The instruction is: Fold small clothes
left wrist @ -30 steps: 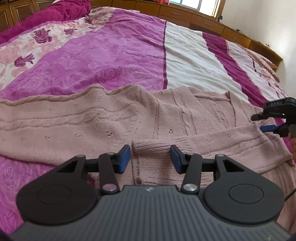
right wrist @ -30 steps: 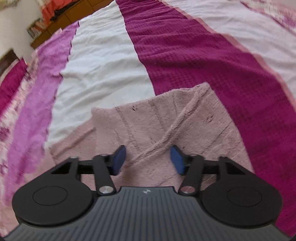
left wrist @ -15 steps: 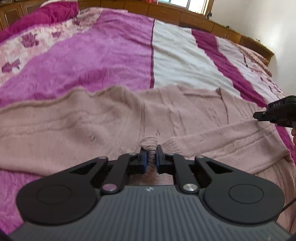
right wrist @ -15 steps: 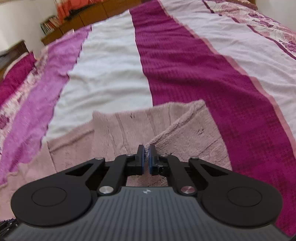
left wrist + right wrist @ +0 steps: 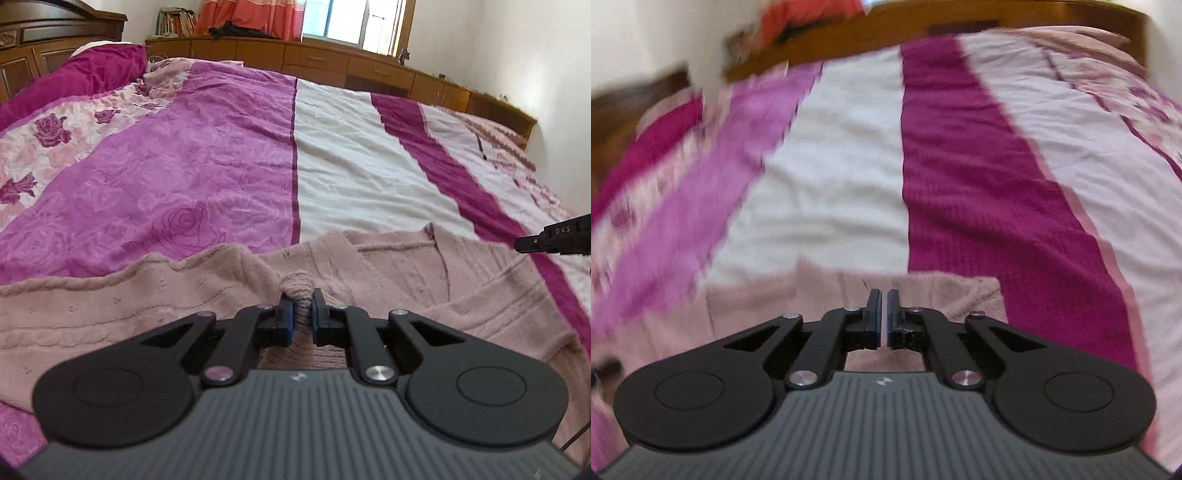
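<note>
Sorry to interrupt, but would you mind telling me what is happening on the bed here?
A person with a gripper in each hand is folding a pink knitted cardigan spread on the striped bedspread. The left gripper is shut on a bunched pinch of the knit. The right gripper is nearly closed over the cardigan's edge; whether it holds fabric is unclear in the blur.

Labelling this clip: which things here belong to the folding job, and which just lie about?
Job:
pink knitted sweater
left tool, shut on its bunched edge
right tool, closed, hold unclear

Lying about:
striped bedspread
magenta pillow
books
</note>
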A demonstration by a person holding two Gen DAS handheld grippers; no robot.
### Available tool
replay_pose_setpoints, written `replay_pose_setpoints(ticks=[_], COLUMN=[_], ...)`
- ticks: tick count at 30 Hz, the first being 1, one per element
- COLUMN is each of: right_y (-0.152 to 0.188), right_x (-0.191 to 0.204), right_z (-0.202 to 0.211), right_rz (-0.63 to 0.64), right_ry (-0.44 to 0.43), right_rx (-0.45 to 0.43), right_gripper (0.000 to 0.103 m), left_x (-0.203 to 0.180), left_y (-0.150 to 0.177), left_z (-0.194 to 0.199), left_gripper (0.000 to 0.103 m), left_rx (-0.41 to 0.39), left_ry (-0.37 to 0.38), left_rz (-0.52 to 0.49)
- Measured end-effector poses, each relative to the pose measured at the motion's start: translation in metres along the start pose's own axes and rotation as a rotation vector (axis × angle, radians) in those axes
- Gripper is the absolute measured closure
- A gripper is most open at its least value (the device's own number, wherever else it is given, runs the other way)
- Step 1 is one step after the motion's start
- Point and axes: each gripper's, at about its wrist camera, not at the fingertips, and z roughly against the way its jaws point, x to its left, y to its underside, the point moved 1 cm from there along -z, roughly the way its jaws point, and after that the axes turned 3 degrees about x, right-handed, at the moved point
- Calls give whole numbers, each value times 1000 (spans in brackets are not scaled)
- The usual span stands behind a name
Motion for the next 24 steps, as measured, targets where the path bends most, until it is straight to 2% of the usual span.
replay_pose_setpoints(ticks=[1, 2, 3, 4, 7, 9, 11, 12, 13, 14, 15, 18, 20, 24], right_y=[0, 0, -1, -1, -2, -3, -4, -5, -5, -4, -3, -2, -2, -5], right_x=[0, -1, -4, -6, -16, -15, -6, 0, 7, 13, 14, 0, -13, -30], right_z=[-4, -7, -10, -12, -23, -35, -46, -51, -54, -55, -52, -33, -14, 14], right_rz=[3, -13, -45, -85, -241, -278, -239, -205, -145, -82, -52, -116, -178, -224], right_ry=[20, 27, 23, 14, -3, 41, 101, 137, 192, 244, 258, 197, 159, 166], right_rx=[35, 66, 95, 108, 142, 170, 186, 190, 194, 185, 172, 112, 36, -102], right_gripper=[70, 58, 41, 37, 37, 37, 40, 53, 79, 90, 95, 98, 100, 100], left_x=[0, 1, 2, 4, 6, 6, 5, 5, 4, 4, 3, 0, -2, -6], left_y=[2, 4, 6, 8, 10, 11, 12, 12, 12, 11, 11, 9, 6, -2], left_z=[-1, -1, -1, -1, 0, 3, 8, 11, 13, 16, 19, 31, 37, 38], left_gripper=[92, 92, 92, 92, 92, 92, 92, 92, 92, 92, 92, 92, 92, 92], left_rx=[5, 9, 14, 16, 15, 14, 6, 0, -6, -12, -20, -50, -72, -105], left_ry=[-5, -7, -8, -8, -6, -3, 4, 9, 14, 19, 26, 45, 59, 72], left_rz=[-2, 1, 7, 12, 28, 28, 25, 24, 24, 25, 25, 15, 11, 2])
